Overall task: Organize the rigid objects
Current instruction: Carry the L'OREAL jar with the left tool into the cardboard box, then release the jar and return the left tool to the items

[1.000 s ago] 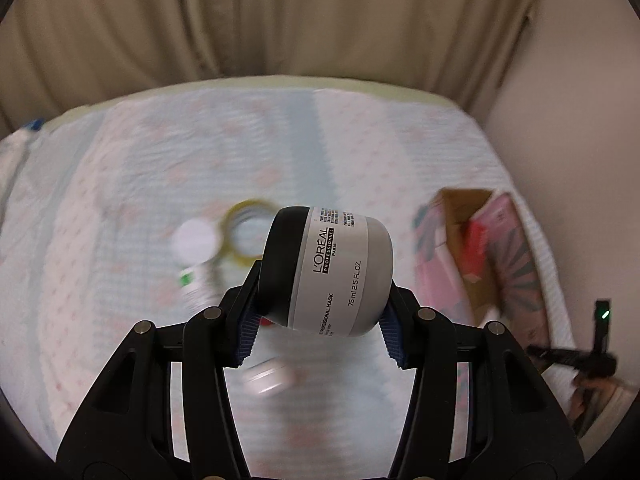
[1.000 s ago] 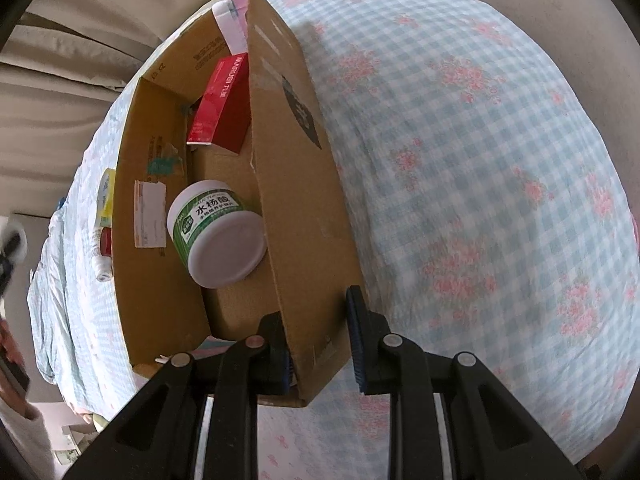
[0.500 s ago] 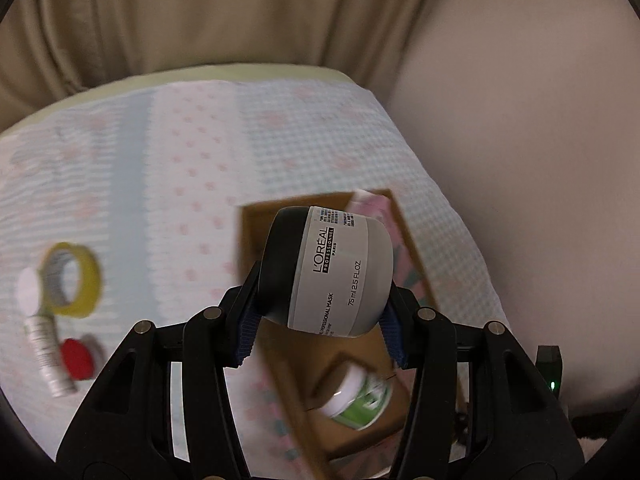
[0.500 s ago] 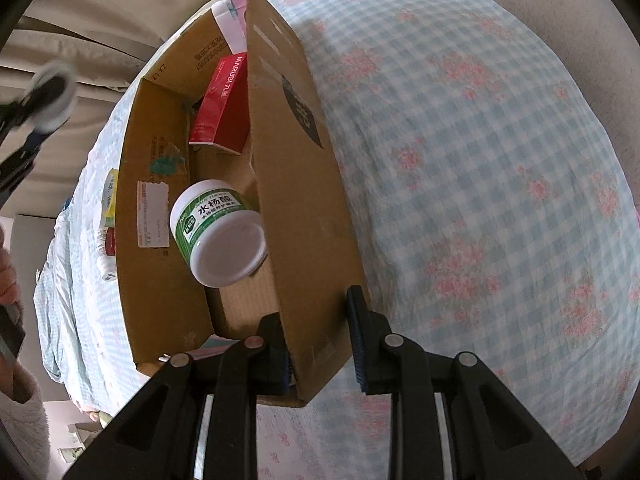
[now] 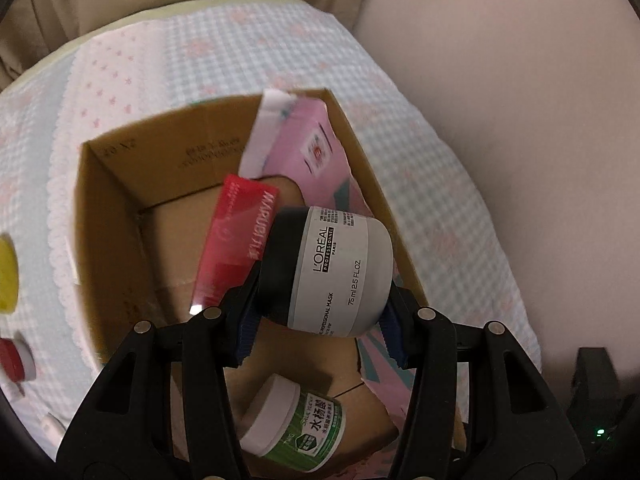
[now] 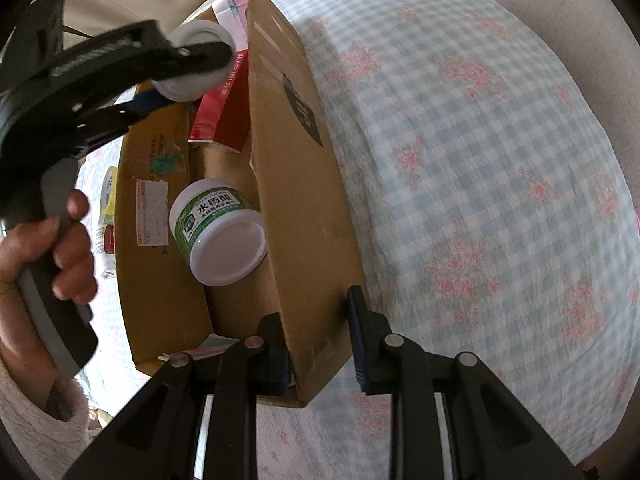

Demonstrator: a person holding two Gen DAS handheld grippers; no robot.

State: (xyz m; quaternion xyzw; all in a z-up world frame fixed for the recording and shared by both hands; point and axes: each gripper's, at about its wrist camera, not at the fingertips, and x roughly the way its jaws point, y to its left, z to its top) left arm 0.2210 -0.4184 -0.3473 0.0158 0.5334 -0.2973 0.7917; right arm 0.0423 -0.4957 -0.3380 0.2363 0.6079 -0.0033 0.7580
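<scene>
My left gripper (image 5: 320, 320) is shut on a white L'Oréal jar with a black lid (image 5: 336, 272) and holds it above the open cardboard box (image 5: 104, 216). In the right wrist view the left gripper (image 6: 188, 60) and the jar (image 6: 200, 32) hang over the box's far end. Inside the box lie a green-labelled white jar (image 5: 296, 428) (image 6: 220, 232), a red carton (image 5: 236, 236) (image 6: 224, 112) and a pink carton (image 5: 304, 148). My right gripper (image 6: 320, 340) straddles the box's near wall (image 6: 304, 216) with its jaws apart on either side.
The box stands on a bed with a blue checked floral cover (image 6: 480, 160). A yellow tape roll (image 5: 6, 276) and a red-capped item (image 5: 14, 360) lie on the cover left of the box. A beige wall (image 5: 520, 100) rises on the right.
My left gripper has carried the jar rightwards from over the loose items to above the box. The right gripper has stayed at the box wall.
</scene>
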